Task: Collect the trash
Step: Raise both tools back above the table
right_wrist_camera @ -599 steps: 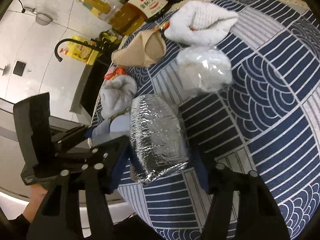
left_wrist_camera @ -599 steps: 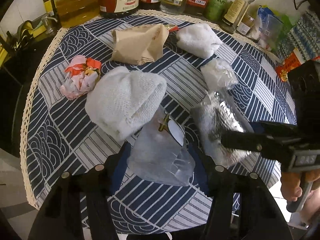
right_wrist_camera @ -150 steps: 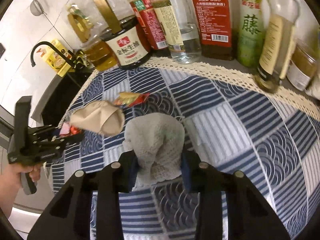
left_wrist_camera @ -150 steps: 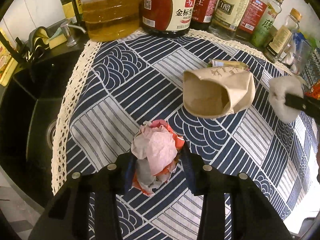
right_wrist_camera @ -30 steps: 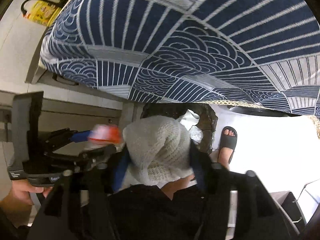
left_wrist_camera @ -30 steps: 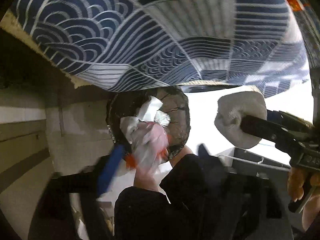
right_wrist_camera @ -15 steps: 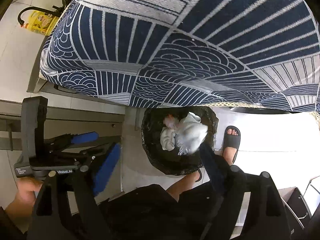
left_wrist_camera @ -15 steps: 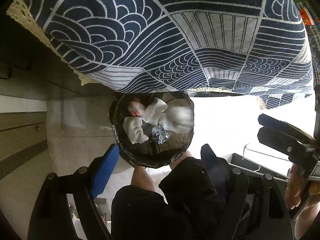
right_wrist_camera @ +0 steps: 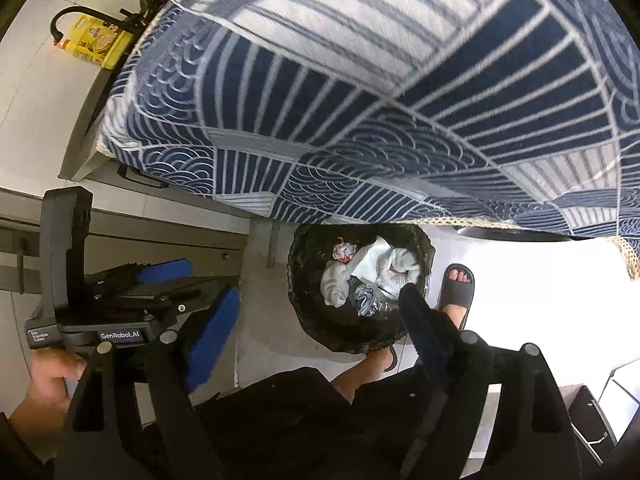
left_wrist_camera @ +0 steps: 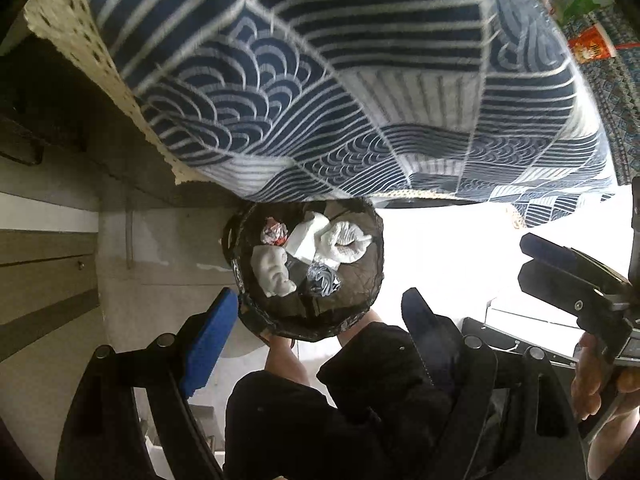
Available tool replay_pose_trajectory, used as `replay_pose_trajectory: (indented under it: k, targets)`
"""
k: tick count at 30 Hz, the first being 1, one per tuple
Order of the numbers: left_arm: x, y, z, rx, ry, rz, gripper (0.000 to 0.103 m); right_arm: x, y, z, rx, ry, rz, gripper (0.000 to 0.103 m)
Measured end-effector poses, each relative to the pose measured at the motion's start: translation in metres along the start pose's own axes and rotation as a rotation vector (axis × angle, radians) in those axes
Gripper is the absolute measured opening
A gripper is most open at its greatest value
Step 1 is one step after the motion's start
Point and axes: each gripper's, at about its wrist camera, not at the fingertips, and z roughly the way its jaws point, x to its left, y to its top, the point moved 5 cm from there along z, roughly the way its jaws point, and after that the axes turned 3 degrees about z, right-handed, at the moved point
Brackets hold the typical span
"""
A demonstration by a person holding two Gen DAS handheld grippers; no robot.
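Dark blue tablecloth with white wave and stripe pattern (left_wrist_camera: 360,92) hangs over table edge, cream lace trim (left_wrist_camera: 80,40) at border; grey rubber slipper (right_wrist_camera: 456,288) on pale floor; yellow package (right_wrist_camera: 96,42) behind black curved faucet (right_wrist_camera: 76,14); grey cabinet front (left_wrist_camera: 44,276) at left.

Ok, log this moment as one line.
left gripper: open, empty | right gripper: open, empty | bin: holds crumpled trash | both above bin

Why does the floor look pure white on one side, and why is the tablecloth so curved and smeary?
Left wrist view: the floor right of the bin is blown out by bright light, and the tablecloth bulges from the fisheye lens with slight blur. Right wrist view: the same glare on the floor, bent edges, and the bin stays fairly sharp.
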Motion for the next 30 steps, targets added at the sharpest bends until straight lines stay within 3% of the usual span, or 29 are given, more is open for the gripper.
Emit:
replay_pose_trajectory:
  k: [7, 15, 23, 30]
  targets:
    - [-0.009, 0.003, -0.035, -0.06, 0.013, 0.045, 0.081, 0.016, 0.003, -0.038, -0.097, -0.016, -0.033, 0.098]
    - [-0.023, 0.01, -0.086, -0.152, 0.033, 0.116, 0.096, 0.036, 0.004, -0.085, -0.215, -0.025, -0.047, 0.098]
    - [-0.036, 0.028, -0.134, -0.256, 0.034, 0.154, 0.096, 0.044, 0.018, -0.138, -0.337, -0.027, -0.051, 0.098]
    - [-0.052, 0.057, -0.164, -0.322, 0.051, 0.154, 0.096, 0.037, 0.05, -0.173, -0.398, -0.028, -0.072, 0.098]
